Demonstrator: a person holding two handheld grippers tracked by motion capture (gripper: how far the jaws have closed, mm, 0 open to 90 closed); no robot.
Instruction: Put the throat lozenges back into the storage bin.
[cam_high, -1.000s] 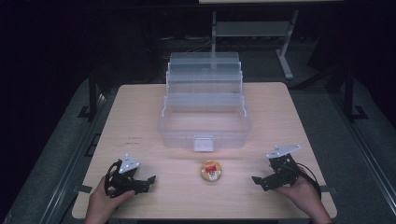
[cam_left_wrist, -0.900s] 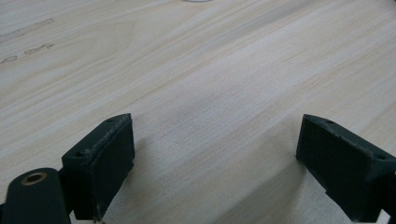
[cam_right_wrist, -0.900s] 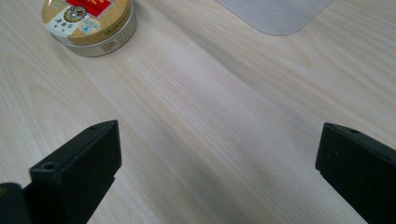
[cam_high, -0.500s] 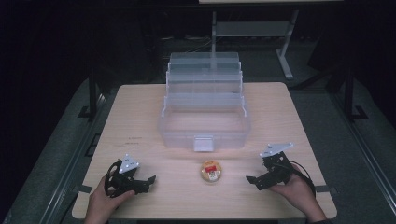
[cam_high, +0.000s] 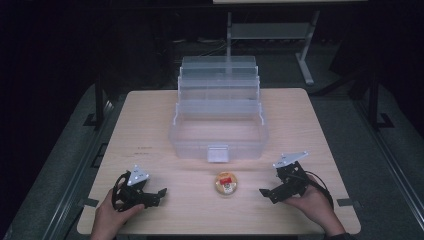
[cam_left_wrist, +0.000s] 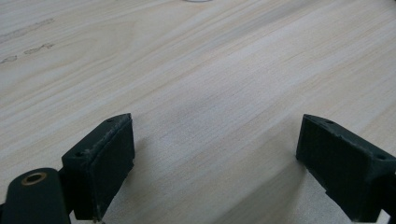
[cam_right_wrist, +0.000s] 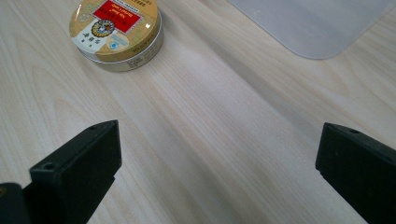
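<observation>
Two tongs rest low over the tabletop (cam_high: 150, 130), both spread wide and holding nothing. The thing in play is a small round tin (cam_high: 226, 183) with a gold lid and a red label, lying flat between them, just in front of the latch of the open clear plastic box (cam_high: 218, 131). From the right tongs (cam_high: 268, 194) the tin sits ahead and to the left of the jaw line, near but not touching; in the right gripper view the tin (cam_right_wrist: 116, 33) lies beyond the left jaw, with a corner of the box up to the right. The left tongs (cam_high: 156, 195) point at the tin too, but from farther off, and their own view looks down on bare wood. Being round, the tin has no long axis to line up with. The right hand looks better placed to reach it.
</observation>
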